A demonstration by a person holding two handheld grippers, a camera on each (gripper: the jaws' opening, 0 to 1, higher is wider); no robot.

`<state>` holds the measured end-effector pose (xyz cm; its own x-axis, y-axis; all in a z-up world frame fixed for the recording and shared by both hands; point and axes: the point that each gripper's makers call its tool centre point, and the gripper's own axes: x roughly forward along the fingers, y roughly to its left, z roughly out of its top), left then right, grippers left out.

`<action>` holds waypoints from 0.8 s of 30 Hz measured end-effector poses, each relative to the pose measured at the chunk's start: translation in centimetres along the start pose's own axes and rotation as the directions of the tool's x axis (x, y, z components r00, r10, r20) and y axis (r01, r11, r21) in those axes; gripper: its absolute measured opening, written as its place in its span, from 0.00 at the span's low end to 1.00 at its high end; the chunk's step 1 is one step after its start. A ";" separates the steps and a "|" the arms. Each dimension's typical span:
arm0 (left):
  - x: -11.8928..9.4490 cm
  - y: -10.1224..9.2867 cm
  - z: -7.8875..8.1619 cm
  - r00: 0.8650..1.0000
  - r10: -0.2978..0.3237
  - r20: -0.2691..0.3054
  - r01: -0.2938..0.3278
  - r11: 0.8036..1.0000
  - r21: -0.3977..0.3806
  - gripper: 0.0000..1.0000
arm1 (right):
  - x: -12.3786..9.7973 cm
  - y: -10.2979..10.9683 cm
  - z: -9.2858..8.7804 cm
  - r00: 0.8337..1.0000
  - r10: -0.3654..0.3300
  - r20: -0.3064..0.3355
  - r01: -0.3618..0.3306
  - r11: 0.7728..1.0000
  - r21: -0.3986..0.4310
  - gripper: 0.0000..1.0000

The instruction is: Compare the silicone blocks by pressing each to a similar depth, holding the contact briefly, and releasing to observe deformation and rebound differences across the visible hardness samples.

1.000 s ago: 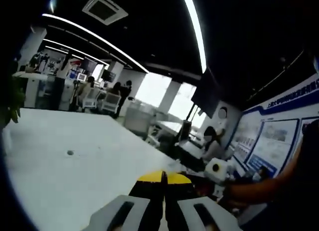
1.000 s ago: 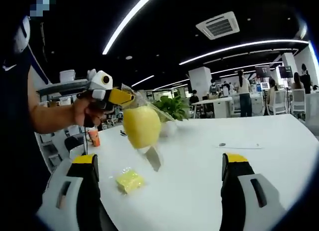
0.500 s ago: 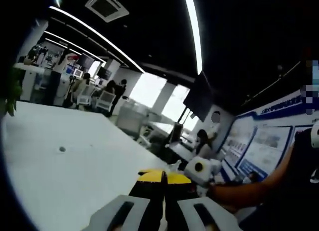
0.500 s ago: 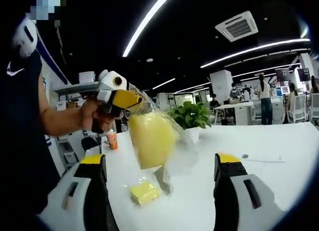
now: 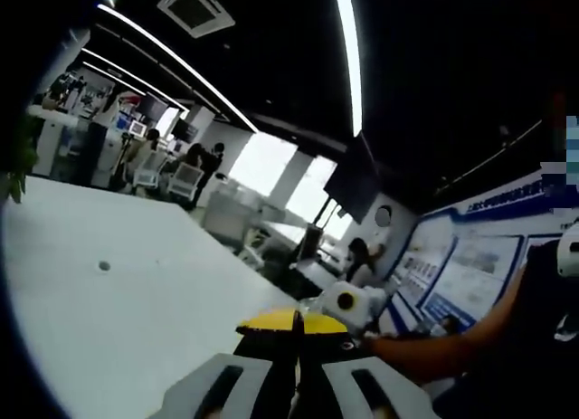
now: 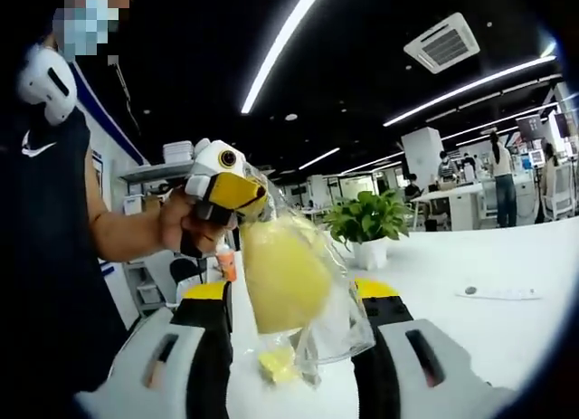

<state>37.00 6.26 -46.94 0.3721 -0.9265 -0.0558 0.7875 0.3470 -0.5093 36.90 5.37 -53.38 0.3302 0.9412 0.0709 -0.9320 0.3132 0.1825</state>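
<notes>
I hang the bagged block [image 6: 285, 274] off the table [image 6: 488, 328] from my left gripper [image 6: 242, 195], pinched on the bag top at 11 o'clock, so my right gripper [image 6: 291, 347], jaws part-closed around it, can squeeze. A second block [image 6: 276, 365] lies below at 6 o'clock.

Clear bag [image 6: 326, 301] blurs the small yellow block [image 6: 277, 365] seen through it

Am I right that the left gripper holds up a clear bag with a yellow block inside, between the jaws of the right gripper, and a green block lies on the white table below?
Not quite: the block on the white table is yellow, not green, as the right gripper view shows. The left gripper does hold up the clear bag with its yellow block between the right gripper jaws.
</notes>
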 end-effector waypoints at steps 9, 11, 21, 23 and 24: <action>-0.2 -0.4 0.2 1.000 -0.017 0.007 0.017 1.000 -0.001 0.00 | 0.0 1.2 0.2 0.997 0.075 -0.014 -0.075 0.997 0.035 0.24; -0.3 -0.4 0.2 1.000 -0.016 0.008 0.016 1.000 0.004 0.00 | 0.1 1.5 0.3 0.996 0.082 -0.028 -0.080 0.996 0.043 0.21; -0.8 -0.3 0.5 1.000 0.000 0.019 -0.001 0.999 0.034 0.00 | 0.4 2.0 0.6 0.993 0.086 -0.083 -0.079 0.994 0.079 0.12; -0.9 -0.4 0.6 1.000 -0.003 0.022 0.002 0.999 0.040 0.00 | 0.4 2.3 0.8 0.991 0.091 -0.098 -0.083 0.993 0.085 0.11; -0.9 -0.5 0.6 1.000 -0.005 0.023 0.004 0.999 0.043 0.00 | 0.4 2.4 0.9 0.991 0.093 -0.099 -0.085 0.993 0.083 0.11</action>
<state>36.58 7.05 -46.08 0.3794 -0.9246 -0.0340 0.8093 0.3494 -0.4721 34.95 6.33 -52.09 0.2257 0.9741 -0.0098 -0.9409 0.2206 0.2570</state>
